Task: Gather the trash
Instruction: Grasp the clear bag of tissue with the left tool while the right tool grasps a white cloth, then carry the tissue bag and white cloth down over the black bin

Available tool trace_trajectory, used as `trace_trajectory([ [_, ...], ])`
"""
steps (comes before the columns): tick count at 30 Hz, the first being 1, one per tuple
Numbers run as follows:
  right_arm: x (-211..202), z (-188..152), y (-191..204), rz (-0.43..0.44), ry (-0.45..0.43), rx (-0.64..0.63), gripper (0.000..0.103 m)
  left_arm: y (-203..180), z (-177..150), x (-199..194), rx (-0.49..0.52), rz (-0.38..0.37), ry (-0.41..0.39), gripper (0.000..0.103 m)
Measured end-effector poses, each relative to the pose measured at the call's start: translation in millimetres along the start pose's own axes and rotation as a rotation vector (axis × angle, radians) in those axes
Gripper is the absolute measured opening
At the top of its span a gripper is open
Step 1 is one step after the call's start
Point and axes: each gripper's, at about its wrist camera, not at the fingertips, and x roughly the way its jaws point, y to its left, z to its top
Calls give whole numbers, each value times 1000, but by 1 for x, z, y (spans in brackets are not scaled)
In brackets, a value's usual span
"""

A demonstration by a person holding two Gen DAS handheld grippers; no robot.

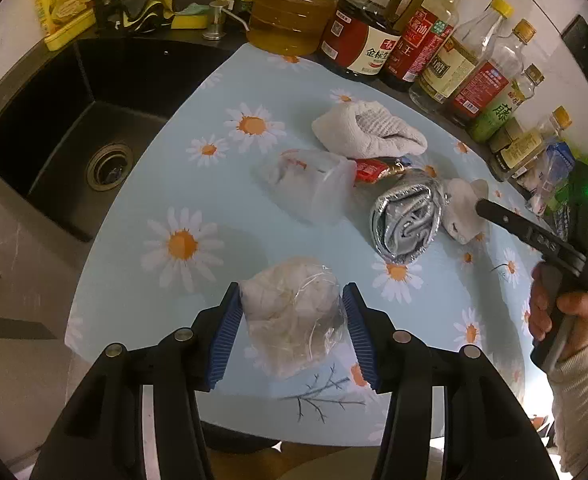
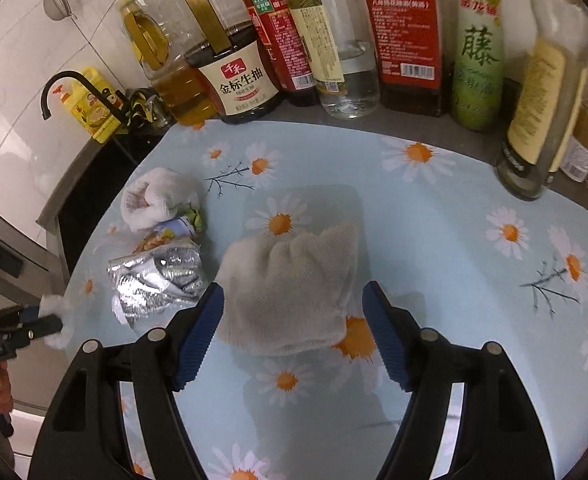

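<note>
My left gripper (image 1: pixel 292 300) is shut on a crumpled clear plastic bag of white trash (image 1: pixel 290 316), its blue pads pressing both sides. Beyond it on the daisy cloth lie a clear plastic cup (image 1: pixel 313 188), a white towel wad (image 1: pixel 369 130), a red wrapper (image 1: pixel 373 168) and a crushed foil tray (image 1: pixel 407 216). My right gripper (image 2: pixel 294 300) is open, its jaws either side of a crumpled white tissue wad (image 2: pixel 290 292) that rests on the cloth. The foil tray (image 2: pixel 158 280) and towel wad (image 2: pixel 158 196) lie to its left.
A row of oil and sauce bottles (image 1: pixel 373 36) lines the back of the counter (image 2: pixel 333 40). A black sink (image 1: pixel 74 128) with a black tap (image 2: pixel 74 92) lies left of the daisy cloth (image 1: pixel 198 184). The right gripper's body shows in the left view (image 1: pixel 541 240).
</note>
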Motion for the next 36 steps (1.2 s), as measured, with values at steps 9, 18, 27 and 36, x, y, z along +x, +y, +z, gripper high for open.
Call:
trace_trajectory([
  [9, 17, 3, 5, -5, 24, -44, 47, 10, -22, -3, -61, 17, 15, 49],
  [18, 7, -3, 14, -23, -10, -45, 26, 17, -25, -6, -63, -9, 5, 49],
  [27, -29, -22, 38, -93, -65, 3, 26, 26, -27, -12, 10, -89, 3, 49],
  [36, -62, -63, 87, -143, -85, 52, 26, 42, -34, -28, 101, -175, -1, 49],
])
